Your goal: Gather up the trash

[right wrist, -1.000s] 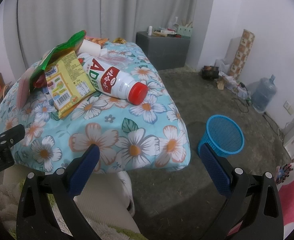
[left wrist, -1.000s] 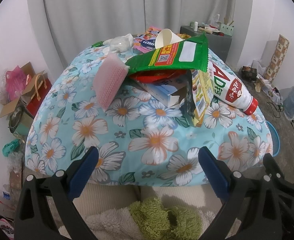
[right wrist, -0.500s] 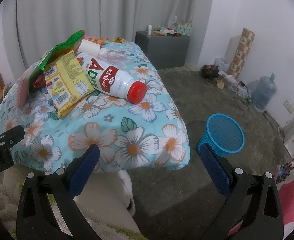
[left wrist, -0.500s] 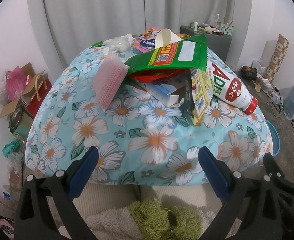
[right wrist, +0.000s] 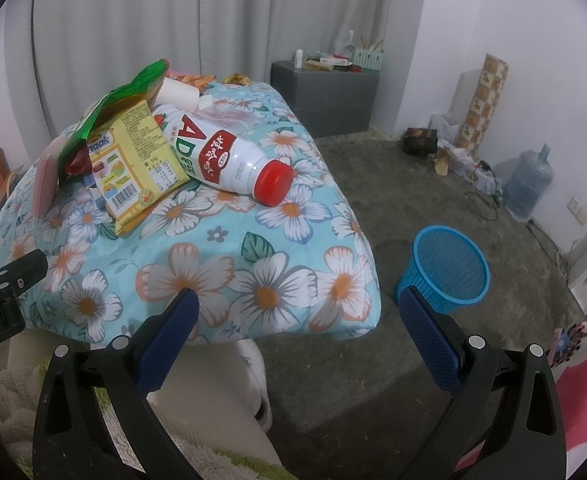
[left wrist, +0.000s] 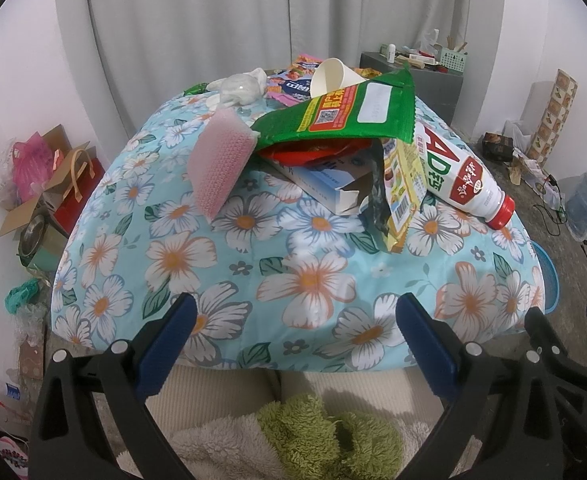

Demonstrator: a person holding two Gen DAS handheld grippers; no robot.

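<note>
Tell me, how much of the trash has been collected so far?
Nothing looks collected: the blue basket on the floor appears empty. Nothing is in hand either; the left hand-held gripper and right hand-held gripper are both open. Left: the bottle, green wrapper, yellow packet and the rest of the pile.

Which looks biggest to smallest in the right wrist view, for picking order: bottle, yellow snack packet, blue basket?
1. Bottle and yellow snack packet: too alike to rank.
2. Blue basket: slightly smaller, though it lies farther away, so unsure.
</note>
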